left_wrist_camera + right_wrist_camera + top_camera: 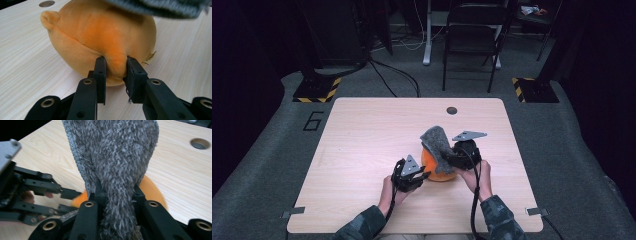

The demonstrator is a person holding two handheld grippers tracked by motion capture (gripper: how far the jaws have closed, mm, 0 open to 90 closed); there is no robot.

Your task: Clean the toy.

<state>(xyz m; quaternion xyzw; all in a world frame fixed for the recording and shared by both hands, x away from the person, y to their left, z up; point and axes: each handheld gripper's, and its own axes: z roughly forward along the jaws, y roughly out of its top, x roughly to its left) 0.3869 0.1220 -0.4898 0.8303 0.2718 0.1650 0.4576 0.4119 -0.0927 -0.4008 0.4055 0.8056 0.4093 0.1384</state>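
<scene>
High view, left claw (424, 175) pinching orange plush (438, 167), right claw (447, 159) clamping grey cloth (438, 141).

Black chair (472, 35) beyond table (362, 130).

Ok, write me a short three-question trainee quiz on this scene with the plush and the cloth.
1. True or false: the left gripper pinches a fold of the round orange plush toy.
2. What does the right gripper hold? A) fuzzy grey cloth B) a metal cup C) nothing
3. Fill in: the fuzzy grey cloth hangs ____ the toy.

Key: 1 true. 2 A. 3 above: in the left gripper view it hangs over the toy's top, and the light wooden table carries the toy.
</scene>
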